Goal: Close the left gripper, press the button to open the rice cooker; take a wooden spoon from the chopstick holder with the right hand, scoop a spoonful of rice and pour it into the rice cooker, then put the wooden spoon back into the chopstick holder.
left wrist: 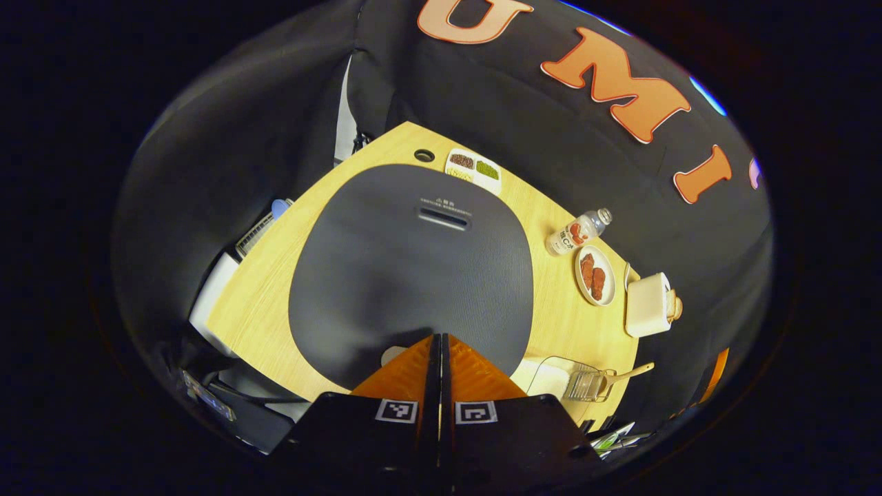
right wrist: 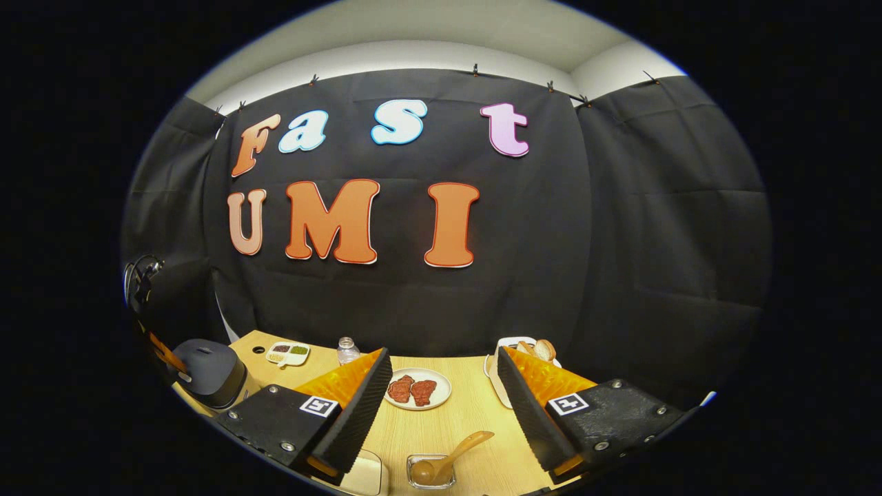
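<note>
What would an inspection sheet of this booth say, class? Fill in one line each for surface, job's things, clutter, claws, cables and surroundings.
Surface: pale wooden table.
Job's things: rice cooker, lid down; wooden spoon standing in a clear holder at the table's near edge.
Clutter: plate of meat, bottle, divided dish of grains, white toaster with bread.
Claws: left claw shut, over the cooker's near edge; right claw open, above the table, holding nothing.
Cables: dark cable below the table's edge.
Surroundings: black cloth wall, pale ceiling above it.
</note>
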`<action>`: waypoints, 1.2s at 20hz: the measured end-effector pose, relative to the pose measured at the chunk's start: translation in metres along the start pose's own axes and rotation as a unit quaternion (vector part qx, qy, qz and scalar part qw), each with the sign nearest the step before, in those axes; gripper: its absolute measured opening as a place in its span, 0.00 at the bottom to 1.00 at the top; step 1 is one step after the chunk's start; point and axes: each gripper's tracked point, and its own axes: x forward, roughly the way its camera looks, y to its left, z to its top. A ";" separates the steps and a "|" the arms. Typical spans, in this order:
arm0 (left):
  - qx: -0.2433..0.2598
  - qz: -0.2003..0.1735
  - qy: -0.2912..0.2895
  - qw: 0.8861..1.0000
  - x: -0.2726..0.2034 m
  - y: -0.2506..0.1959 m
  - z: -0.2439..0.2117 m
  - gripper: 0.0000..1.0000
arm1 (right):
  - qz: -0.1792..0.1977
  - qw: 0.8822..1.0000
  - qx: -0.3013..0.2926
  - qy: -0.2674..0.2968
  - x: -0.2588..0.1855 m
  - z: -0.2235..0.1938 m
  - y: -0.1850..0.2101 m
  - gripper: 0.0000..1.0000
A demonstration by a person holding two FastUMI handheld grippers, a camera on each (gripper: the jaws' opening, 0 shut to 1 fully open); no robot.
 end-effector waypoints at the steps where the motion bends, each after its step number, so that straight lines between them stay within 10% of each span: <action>1: -0.004 0.000 0.010 1.000 0.001 0.001 -0.004 0.06 | -0.001 1.000 0.003 0.004 0.000 -0.003 -0.001 0.95; 17: -0.001 0.018 -0.124 0.992 -0.021 0.004 0.011 0.06 | 0.048 0.998 -0.003 0.026 0.015 -0.017 0.025 0.95; 24: 0.098 0.055 -0.365 0.924 -0.123 -0.033 0.080 0.06 | 0.062 0.998 -0.006 0.033 0.012 -0.025 0.023 0.95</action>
